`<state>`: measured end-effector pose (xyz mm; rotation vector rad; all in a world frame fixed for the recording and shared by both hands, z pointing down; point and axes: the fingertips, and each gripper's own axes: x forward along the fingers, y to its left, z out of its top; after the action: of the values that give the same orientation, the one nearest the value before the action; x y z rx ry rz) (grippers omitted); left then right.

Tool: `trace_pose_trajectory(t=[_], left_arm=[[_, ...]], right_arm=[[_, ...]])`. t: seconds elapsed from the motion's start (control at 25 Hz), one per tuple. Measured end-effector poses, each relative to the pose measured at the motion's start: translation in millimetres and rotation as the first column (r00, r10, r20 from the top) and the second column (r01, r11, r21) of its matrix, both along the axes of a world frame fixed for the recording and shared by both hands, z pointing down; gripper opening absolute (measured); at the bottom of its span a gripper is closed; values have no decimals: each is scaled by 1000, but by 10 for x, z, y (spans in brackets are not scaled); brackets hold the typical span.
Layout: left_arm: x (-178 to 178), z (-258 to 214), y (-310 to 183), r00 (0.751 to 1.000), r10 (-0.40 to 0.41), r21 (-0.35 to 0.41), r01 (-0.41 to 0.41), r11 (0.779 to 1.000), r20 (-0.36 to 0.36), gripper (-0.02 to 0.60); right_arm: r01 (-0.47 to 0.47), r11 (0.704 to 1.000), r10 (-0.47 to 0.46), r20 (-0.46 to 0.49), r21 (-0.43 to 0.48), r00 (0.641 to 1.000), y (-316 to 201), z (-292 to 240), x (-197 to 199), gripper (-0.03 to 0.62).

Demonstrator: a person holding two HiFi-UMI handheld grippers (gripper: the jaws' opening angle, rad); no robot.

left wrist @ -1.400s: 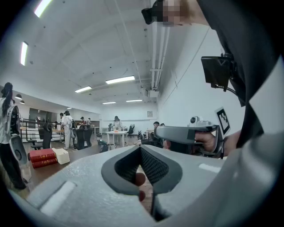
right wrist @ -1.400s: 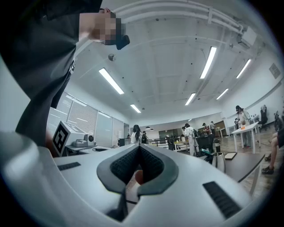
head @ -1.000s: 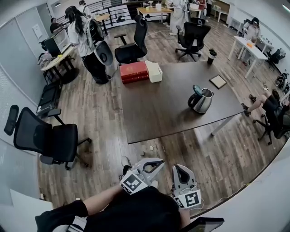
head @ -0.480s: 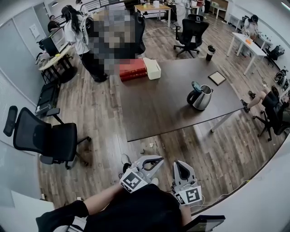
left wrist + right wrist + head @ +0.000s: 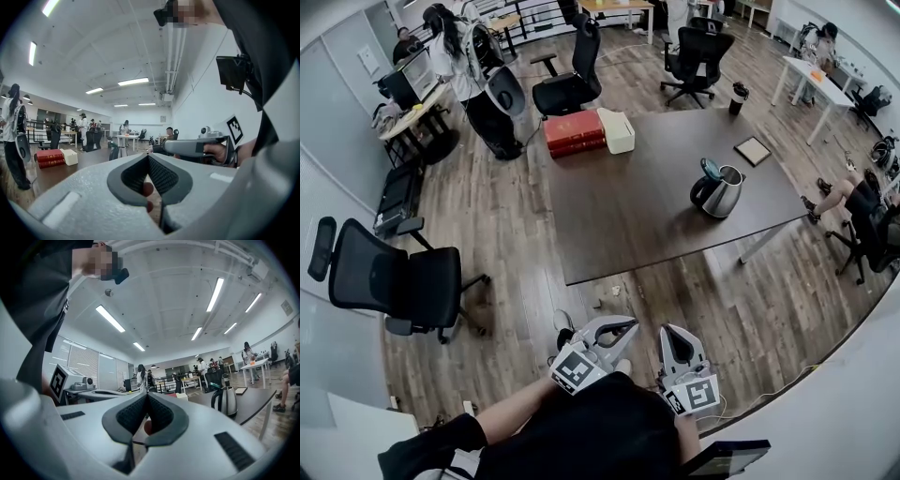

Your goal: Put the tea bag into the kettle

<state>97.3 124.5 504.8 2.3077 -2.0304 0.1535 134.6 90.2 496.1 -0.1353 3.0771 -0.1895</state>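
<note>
Approach phase, before any pick-up. The kettle (image 5: 718, 190) stands upright on the dark table (image 5: 628, 225), toward the table's right end, with a teal part raised at its top beside the handle; whether its mouth is fully clear cannot be told from here. No tea bag can be made out in any view. It may lie among the things on the far side of the table from the kettle, namely the red books (image 5: 575, 133) and the white box (image 5: 617, 130), or near the dark framed square (image 5: 753, 150) just beyond the kettle. The left gripper (image 5: 630, 323) and the right gripper (image 5: 668, 330) are both held close to the person's body, well apart from the kettle and short of the table edge. Each has its jaws pressed together at the tips with nothing pinched between them. To do this step well, the person should probably first close in on the table and locate the bag, then spread one gripper's jaws before reaching. The bag should be pinched by its tag or upper edge, and the other gripper kept free to steady the kettle.
</note>
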Motion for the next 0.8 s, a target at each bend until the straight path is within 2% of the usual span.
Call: trace_pose_trajectory(t=[0.8], left_arm=[[-384, 315, 196, 992, -113, -75, 109, 991, -60, 2]], right_arm=[[67, 994, -76, -101, -90, 992, 154, 361, -407, 6]])
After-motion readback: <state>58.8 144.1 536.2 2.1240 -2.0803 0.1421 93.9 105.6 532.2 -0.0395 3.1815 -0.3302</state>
